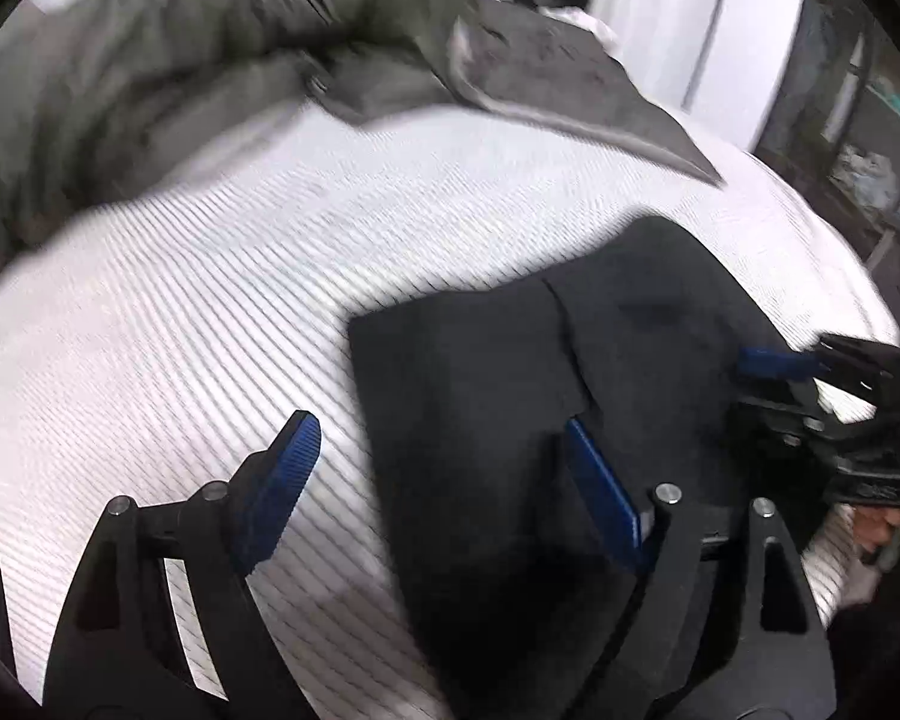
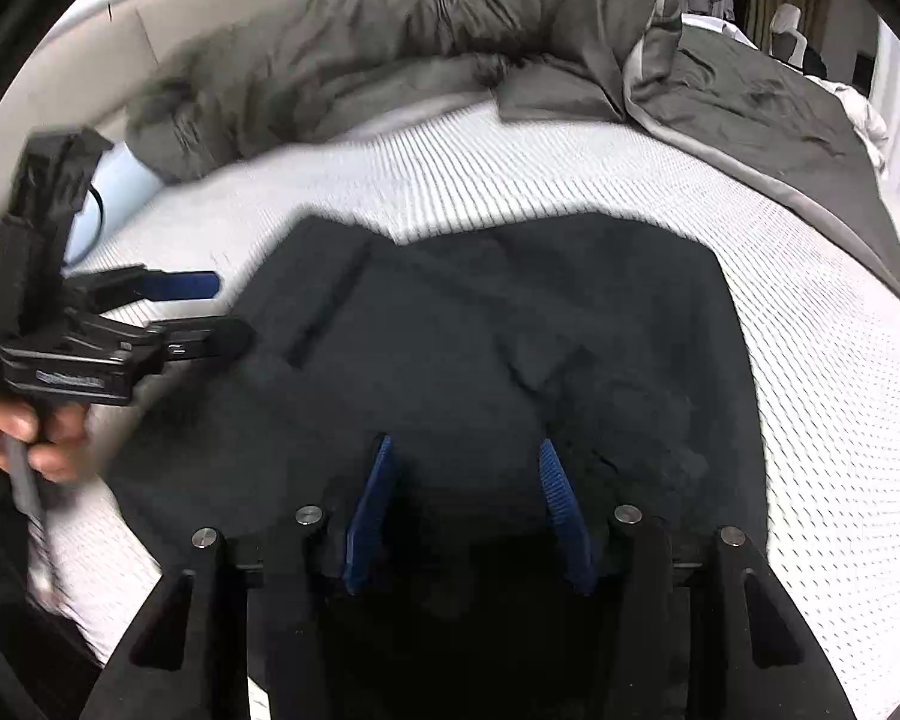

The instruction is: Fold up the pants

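Left wrist view: left hand-held gripper [image 1: 444,474] has its jaws spread wide, nothing between the blue pads. One pad hangs over the bare white ribbed mattress [image 1: 180,312], the other over the dark pants [image 1: 510,420]. Pants lie folded into a flat dark block on the bed, toward the right and near side of this view, with a seam line running down the middle. Right hand-held gripper [image 1: 780,372] pokes in at the right edge, over the pants' far side; part of the hand [image 1: 888,525] holding it shows below. Olive-grey duvet [image 1: 210,60] is bunched along the back of the bed. Frame is motion-blurred.

Right wrist view: right hand-held gripper [image 2: 465,504] is about half open, both blue pads over the near edge of the pants [image 2: 510,348]; cannot tell whether the pads touch the fabric, no cloth is pinched between them. Pants fill the middle of the view, lying flat on the mattress [image 2: 810,420]. Left hand-held gripper [image 2: 222,312] sits at the left, jaws apart, by the pants' left edge, empty. Hand [image 2: 24,426] grips its handle. Duvet [image 2: 450,42] is heaped behind, a grey blanket [image 2: 780,138] is draped at the right.
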A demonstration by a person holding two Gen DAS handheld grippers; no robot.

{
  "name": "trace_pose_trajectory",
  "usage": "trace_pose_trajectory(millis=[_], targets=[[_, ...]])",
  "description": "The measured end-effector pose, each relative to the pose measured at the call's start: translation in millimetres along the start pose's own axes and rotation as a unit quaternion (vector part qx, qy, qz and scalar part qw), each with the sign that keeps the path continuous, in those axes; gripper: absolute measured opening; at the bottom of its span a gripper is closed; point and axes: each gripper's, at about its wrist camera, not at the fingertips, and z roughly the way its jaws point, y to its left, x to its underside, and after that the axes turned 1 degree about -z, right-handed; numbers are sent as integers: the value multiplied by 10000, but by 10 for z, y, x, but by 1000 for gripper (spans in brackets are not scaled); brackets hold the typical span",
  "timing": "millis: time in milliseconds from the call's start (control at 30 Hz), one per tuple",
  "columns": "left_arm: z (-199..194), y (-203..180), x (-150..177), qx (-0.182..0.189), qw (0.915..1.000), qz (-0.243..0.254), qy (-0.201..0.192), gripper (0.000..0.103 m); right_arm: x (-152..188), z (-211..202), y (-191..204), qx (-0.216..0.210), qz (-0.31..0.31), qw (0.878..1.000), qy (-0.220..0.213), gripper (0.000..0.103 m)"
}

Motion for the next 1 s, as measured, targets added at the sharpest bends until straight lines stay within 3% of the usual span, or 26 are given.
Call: trace_pose_trajectory(millis=[67,167,267,333,433,567,667,700,733,800,867,1000], targets=[[171,147,-122,-400,9989,-221,103,82,-145,12,26,78,180,9996,-186,52],[459,329,-172,-277,9972,-532,450,82,-242,209,60,177,180,9997,-37,53],[555,299,-154,-520,9973,-274,432,90,-188,506,-8,426,117,9981,428,52],[527,324,-178,-526,9968,-418,429,90,-186,509,-75,432,144,9980,434,52],[236,316,-168,-605,9960,-532,390,79,-161,370,-114,219,216,9993,206,54],[-472,-38,172,-189,9995,-270,-19,81,-44,-19,-164,-203,468,9985,-194,56],[-593,-331,436,-35,9997,236,108,82,140,-235,-103,-407,422,9978,-301,56],[-564,-395,519,-143,9987,424,238,82,220,-241,-52,-490,301,9981,-207,56],[-512,-459,695,-488,9963,537,453,82,289,-214,-5,-483,152,9987,-90,56],[-452,-410,778,-470,9971,266,527,82,435,-155,29,-328,-191,9993,-35,56],[-660,-368,817,-391,9979,-122,510,81,506,-279,-33,-469,-146,9987,-163,56],[-978,-462,978,-208,9998,-44,31,84,812,-892,-482,-496,508,9956,-611,75]])
